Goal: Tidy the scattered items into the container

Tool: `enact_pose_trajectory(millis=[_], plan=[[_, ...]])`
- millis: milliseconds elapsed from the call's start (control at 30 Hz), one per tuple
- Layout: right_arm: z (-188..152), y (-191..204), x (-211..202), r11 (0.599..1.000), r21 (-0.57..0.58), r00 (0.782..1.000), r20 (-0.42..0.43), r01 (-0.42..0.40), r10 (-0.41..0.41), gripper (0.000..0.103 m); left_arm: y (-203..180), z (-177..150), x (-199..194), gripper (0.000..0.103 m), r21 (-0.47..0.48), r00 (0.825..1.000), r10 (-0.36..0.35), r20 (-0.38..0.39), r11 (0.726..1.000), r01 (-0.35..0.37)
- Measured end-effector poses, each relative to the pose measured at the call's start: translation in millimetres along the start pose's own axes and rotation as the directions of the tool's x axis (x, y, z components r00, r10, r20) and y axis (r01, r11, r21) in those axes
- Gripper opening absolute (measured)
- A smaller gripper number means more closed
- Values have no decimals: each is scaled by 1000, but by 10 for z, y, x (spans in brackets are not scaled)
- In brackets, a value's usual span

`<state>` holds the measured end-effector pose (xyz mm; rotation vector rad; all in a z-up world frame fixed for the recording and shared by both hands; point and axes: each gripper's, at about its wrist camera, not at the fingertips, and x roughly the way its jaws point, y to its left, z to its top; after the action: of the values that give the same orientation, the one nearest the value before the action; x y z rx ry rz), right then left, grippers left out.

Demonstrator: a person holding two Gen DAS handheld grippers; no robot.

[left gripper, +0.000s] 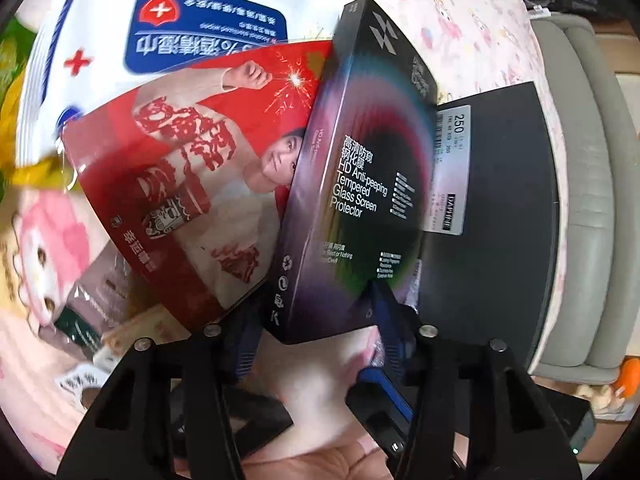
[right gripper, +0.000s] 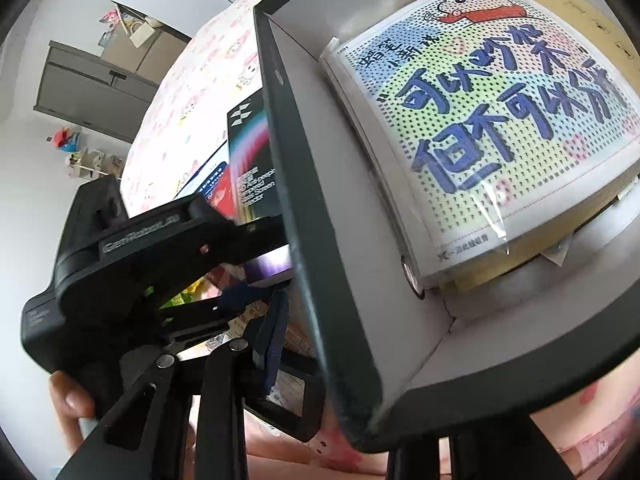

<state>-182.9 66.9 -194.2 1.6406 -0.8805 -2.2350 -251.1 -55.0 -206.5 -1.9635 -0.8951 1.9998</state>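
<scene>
One screen protector box (left gripper: 352, 200) sat clamped at its lower end between the left gripper (left gripper: 320, 312) fingers, long axis pointing forward, just beside the container (right gripper: 320, 220) wall. Right gripper (right gripper: 340, 360) gripped that wall's near rim; a booklet (right gripper: 492, 128) lay inside.

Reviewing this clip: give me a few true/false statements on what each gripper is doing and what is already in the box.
1. The left gripper is clamped on the screen protector box. True.
2. The dark container is empty. False: a cartoon-printed packet lies inside it.
3. The right gripper grips the container's side wall. True, as far as can be seen: one finger sits outside the wall; the other is hidden.
4. The red pouch is already in the container. False: it lies outside, beside the wipes pack.
5. The screen protector box is white. False: it is black with an iridescent ring.
</scene>
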Motion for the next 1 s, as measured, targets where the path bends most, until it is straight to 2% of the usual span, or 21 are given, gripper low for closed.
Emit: enact_pose_trajectory(millis=[100,167,267,433,533,667,767,867,1000], plan=[[22,-9,-7,1000,2,1000,-4,-5,5,27,32,-9,-33,49,-24,1000,-27,11,999,27],[25,-9,-10,1000,-5,1000,-11,-6,6,27,30,-76,-117,38,-15,998,-55,29,998,55],[29,-91,-122,1000,-2,999,-29,-13,13,27,-1,-208,-258,29,12,994,-97,45,995,96],[-23,-54,-147,1000,-27,999,-35,3,-4,27,29,-428,-385,26,22,992,-109,55,994,108],[-105,29,-144,998,-65,999,-41,15,-18,28,28,-527,-489,25,44,996,-72,60,997,70],[-198,125,-251,992,-124,999,-36,17,-22,28,-24,-566,-682,24,118,998,-4,59,993,-3],[-250,201,-366,985,-172,999,-19,33,-37,28,174,-563,-826,25,161,996,77,45,983,-83],[-249,239,-432,982,-189,1000,-19,13,-17,29,315,-490,-731,31,113,986,158,50,980,-163],[-231,277,-346,970,-241,999,-29,17,-25,31,439,-417,-753,36,67,983,152,100,985,-159]])
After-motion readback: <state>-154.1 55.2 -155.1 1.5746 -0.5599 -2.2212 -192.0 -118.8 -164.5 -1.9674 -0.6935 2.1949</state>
